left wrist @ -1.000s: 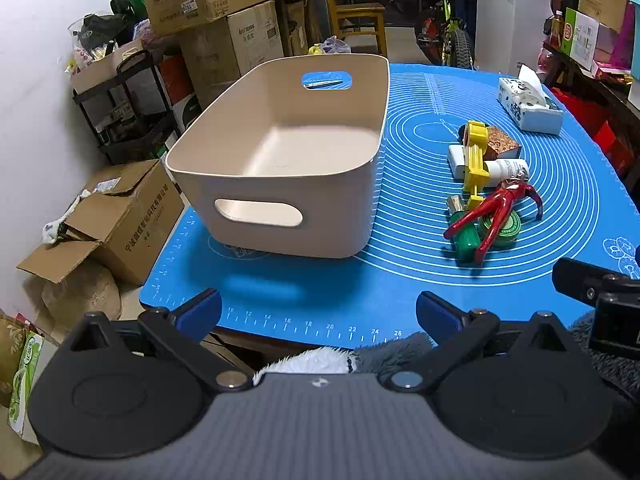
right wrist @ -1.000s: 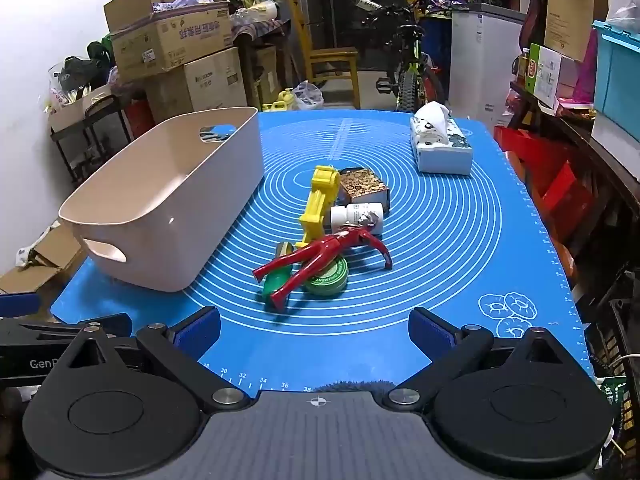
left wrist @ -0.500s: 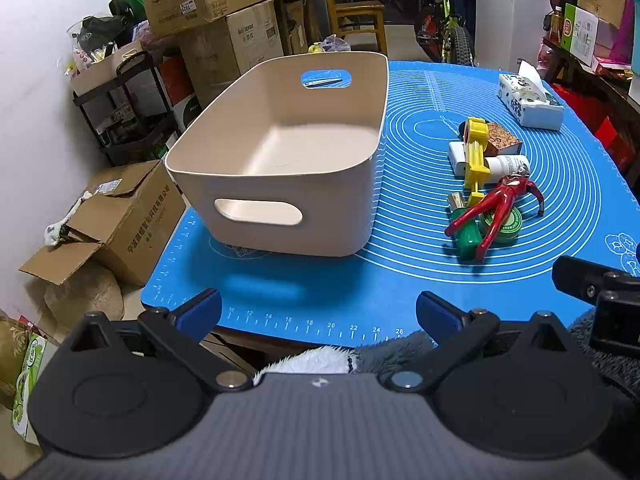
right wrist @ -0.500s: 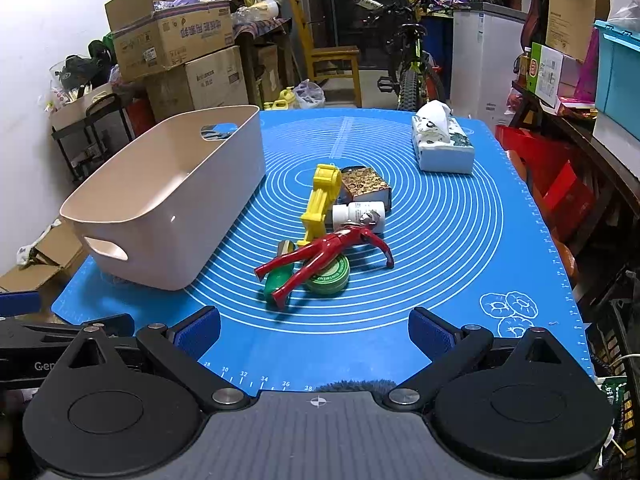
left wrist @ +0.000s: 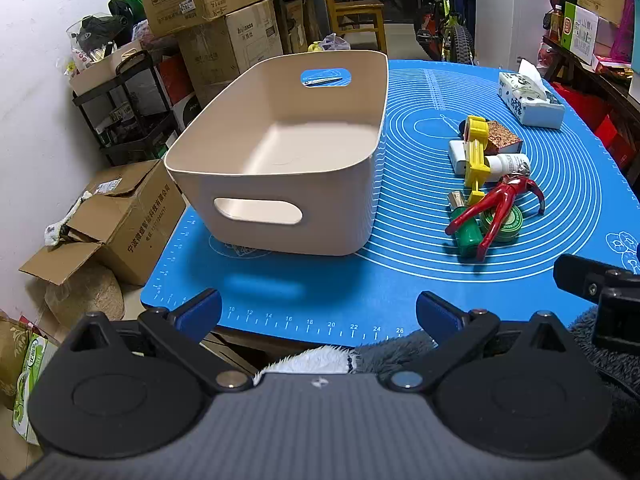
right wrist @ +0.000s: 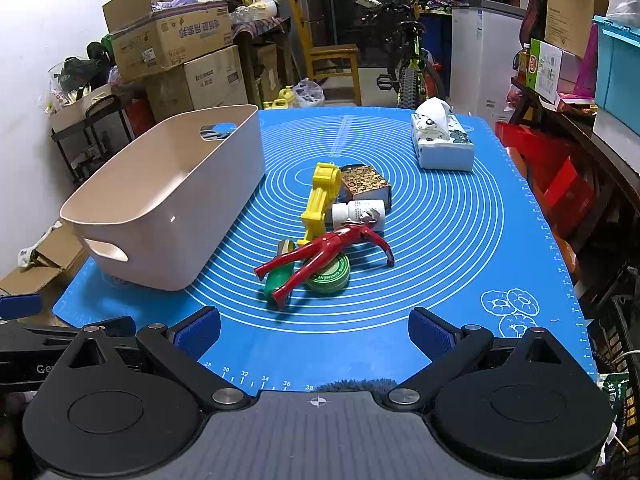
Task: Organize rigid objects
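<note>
Both hand-held grippers hang at the near edge of the blue silicone mat (right wrist: 460, 216) on the desk, the left hand-held gripper (left wrist: 318, 312) and the right hand-held gripper (right wrist: 314, 330) spread wide and holding nothing. The beige plastic bin (left wrist: 280, 152), left of centre, is empty. The pile sits mid-frame in the right view: a red plastic figure (right wrist: 324, 248) lies across a round green tin (right wrist: 330, 276), with a yellow plastic toy (right wrist: 320, 200), a white bottle (right wrist: 358, 212) and a patterned small box (right wrist: 364, 184) behind. Judging from the stack, lifting the figure first, pinched across its torso, should avoid dragging the tin underneath.
</note>
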The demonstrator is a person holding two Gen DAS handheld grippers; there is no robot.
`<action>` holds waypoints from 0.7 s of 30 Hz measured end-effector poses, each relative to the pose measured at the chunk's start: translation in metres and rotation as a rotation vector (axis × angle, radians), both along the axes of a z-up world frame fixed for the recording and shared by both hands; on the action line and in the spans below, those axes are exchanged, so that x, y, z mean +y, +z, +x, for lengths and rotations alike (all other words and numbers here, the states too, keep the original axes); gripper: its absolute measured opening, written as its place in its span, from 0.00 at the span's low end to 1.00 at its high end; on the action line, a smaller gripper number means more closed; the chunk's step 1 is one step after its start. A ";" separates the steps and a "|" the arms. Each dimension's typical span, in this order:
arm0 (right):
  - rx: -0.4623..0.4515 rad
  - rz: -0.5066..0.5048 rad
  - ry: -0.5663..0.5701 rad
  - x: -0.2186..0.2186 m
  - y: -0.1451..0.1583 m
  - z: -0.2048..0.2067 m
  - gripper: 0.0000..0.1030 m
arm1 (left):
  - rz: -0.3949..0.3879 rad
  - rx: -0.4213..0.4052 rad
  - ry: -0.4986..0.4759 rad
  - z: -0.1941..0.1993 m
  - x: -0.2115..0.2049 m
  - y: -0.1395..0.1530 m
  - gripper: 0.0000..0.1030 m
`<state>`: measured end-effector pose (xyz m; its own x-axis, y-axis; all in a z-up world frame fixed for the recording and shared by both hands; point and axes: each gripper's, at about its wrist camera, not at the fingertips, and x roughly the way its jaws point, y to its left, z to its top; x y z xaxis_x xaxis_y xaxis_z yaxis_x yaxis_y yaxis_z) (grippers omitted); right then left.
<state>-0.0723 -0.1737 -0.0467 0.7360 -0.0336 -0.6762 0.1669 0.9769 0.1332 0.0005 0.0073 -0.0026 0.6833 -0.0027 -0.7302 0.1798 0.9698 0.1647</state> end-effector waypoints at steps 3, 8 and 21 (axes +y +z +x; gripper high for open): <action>0.002 -0.005 0.000 0.000 0.000 0.001 0.97 | 0.001 0.000 0.000 0.000 0.000 0.000 1.00; 0.003 -0.005 0.001 0.000 -0.001 0.001 0.97 | 0.006 0.002 0.001 0.000 0.001 -0.001 1.00; 0.004 -0.005 0.001 0.000 -0.001 0.002 0.97 | 0.013 0.003 -0.003 0.000 0.000 0.000 1.00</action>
